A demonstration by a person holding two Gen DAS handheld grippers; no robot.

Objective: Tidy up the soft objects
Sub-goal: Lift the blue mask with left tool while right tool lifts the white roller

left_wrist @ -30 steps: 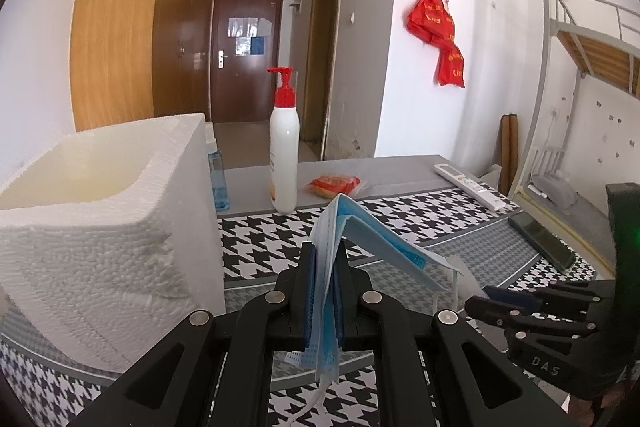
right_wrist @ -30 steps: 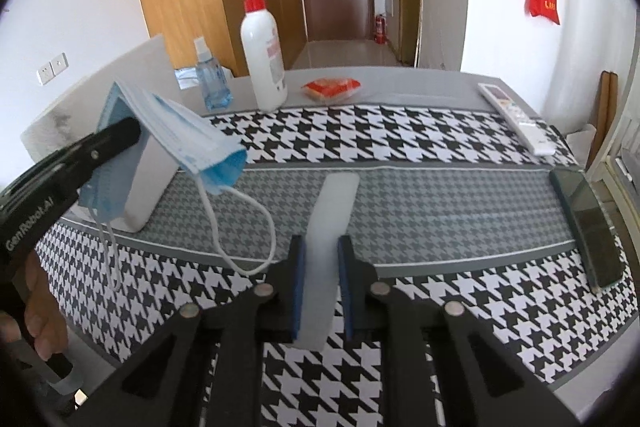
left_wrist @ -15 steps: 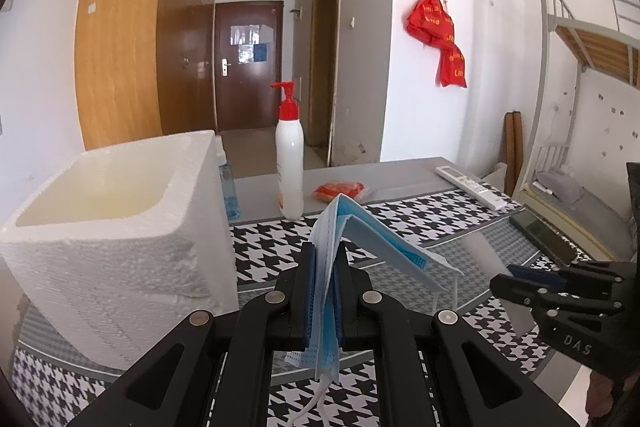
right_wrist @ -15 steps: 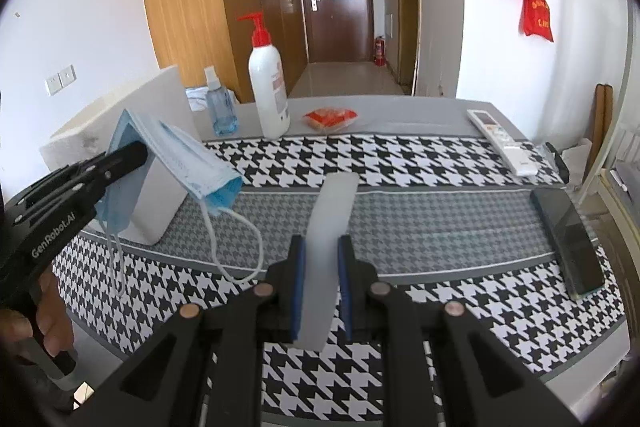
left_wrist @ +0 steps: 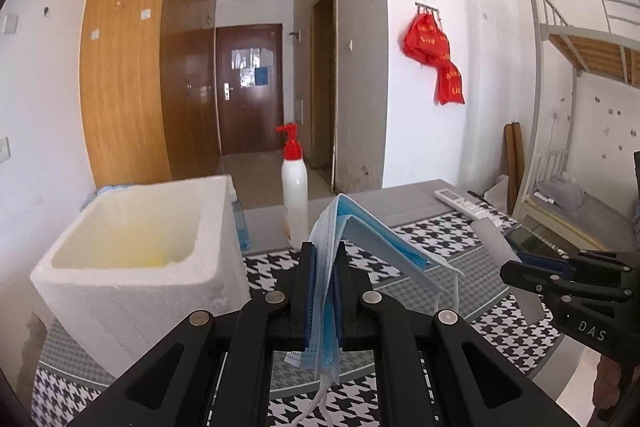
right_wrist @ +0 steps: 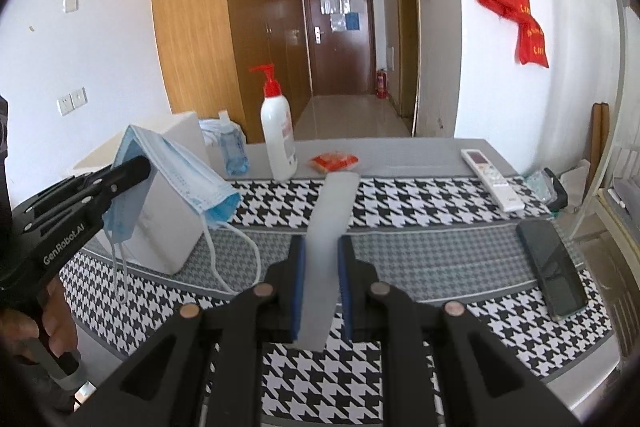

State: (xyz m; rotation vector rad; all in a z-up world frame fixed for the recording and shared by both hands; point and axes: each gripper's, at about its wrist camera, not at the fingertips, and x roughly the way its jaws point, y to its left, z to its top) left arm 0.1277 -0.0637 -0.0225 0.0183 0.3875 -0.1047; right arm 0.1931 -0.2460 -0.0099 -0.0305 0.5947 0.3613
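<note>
Left claw (left_wrist: 323, 291) is clamped on the blue face masks (left_wrist: 360, 239), right claw (right_wrist: 322, 283) on a translucent strip (right_wrist: 330, 227), both above the table (right_wrist: 420, 259) beside the foam box (left_wrist: 132, 255), where dangling ear loops could snag its rim.

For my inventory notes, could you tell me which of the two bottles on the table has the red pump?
The taller white bottle; the small blue bottle beside it is clear, without a pump.

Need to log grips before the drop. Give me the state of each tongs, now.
Left tongs: closed, holding masks.
Right tongs: closed, holding a white strip.
</note>
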